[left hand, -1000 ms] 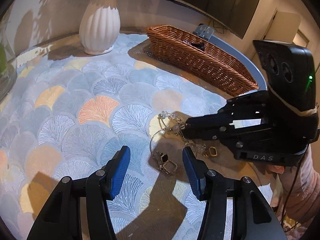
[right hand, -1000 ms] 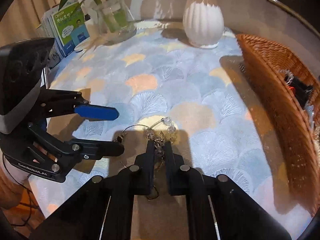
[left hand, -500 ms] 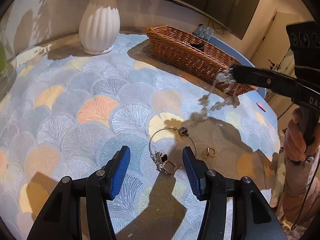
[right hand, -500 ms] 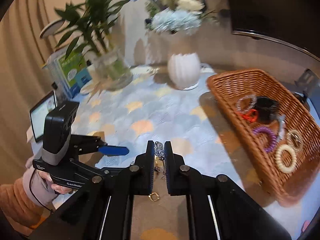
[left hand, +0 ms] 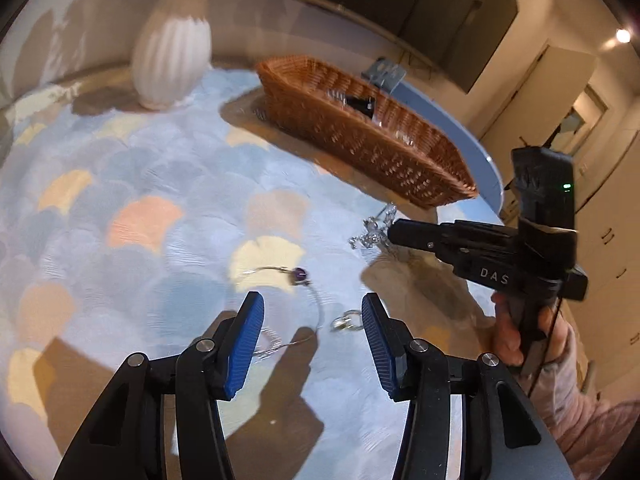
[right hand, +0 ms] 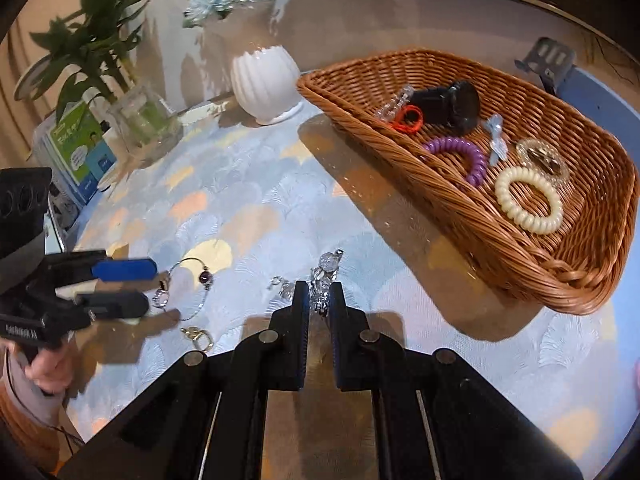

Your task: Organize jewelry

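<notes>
Left gripper [left hand: 312, 336]: black frame with blue-padded fingers spread wide, gripping nothing, poised low over the table; seen from the right wrist camera at far left [right hand: 132, 286].
Thin wire bangle with a purple bead [left hand: 298, 276]: lies flat on the pastel fan-patterned tablecloth [left hand: 120, 184] in front of the open left fingers, its near end between them [right hand: 192, 288].
Small gold ring-shaped piece [left hand: 347, 321]: on the cloth just beside the left gripper's right-hand finger; in the right wrist view it lies nearer the camera than the bangle [right hand: 199, 336].
Clear crystal-bead bracelet [right hand: 322, 282]: pinched between the tips of the right gripper, beads bunched and dangling above the cloth; seen from the left wrist camera at that gripper's nose [left hand: 370, 232].
Right gripper [right hand: 319, 304]: black fingers closed tight on the bracelet, held over the table short of the basket; a hand grips its handle [left hand: 392, 236].
Ribbed white ceramic vase [right hand: 264, 80]: stands at the back of the table, left of the basket.
Oval woven wicker basket [right hand: 440, 196]: on the table to the right, holding a purple coil hair tie [right hand: 460, 154], a cream coil hair tie [right hand: 528, 200], a red band and a black object.
</notes>
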`<state>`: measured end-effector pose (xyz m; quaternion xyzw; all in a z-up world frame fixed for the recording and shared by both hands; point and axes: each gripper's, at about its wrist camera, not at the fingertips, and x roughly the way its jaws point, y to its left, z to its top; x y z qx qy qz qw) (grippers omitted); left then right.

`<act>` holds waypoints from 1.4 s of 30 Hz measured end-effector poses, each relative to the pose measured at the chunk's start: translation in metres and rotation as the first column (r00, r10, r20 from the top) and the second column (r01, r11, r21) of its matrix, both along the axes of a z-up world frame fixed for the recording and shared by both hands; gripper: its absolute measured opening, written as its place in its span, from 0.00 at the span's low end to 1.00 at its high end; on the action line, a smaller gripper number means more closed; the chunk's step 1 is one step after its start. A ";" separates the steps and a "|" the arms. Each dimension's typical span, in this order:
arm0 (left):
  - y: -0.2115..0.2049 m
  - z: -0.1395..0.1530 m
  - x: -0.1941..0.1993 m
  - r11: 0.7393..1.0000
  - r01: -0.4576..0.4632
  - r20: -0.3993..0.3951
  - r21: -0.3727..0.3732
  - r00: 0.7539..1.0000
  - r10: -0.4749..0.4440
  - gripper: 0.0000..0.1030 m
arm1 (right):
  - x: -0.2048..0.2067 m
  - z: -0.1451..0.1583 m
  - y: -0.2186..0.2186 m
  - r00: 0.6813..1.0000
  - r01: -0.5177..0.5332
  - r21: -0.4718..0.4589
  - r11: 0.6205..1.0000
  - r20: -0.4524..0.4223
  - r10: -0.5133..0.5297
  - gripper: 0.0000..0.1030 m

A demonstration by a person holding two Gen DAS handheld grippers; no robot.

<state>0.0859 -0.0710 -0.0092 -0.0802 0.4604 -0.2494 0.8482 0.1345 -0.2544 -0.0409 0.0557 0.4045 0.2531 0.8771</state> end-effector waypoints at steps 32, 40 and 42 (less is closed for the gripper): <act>-0.035 -0.013 0.025 0.976 -0.138 0.056 0.166 0.990 0.131 0.12 | 0.002 -0.010 -0.022 0.997 0.047 0.139 0.989 -0.071 -0.038 0.12; -0.005 -0.020 0.032 0.987 -0.152 -0.043 -0.049 0.988 0.150 0.10 | 0.000 -0.009 -0.041 0.991 0.116 0.218 0.969 -0.087 -0.099 0.14; -0.002 -0.020 0.032 0.985 -0.157 -0.055 -0.070 0.987 0.154 0.10 | 0.001 -0.009 -0.044 0.991 0.120 0.232 0.965 -0.092 -0.101 0.15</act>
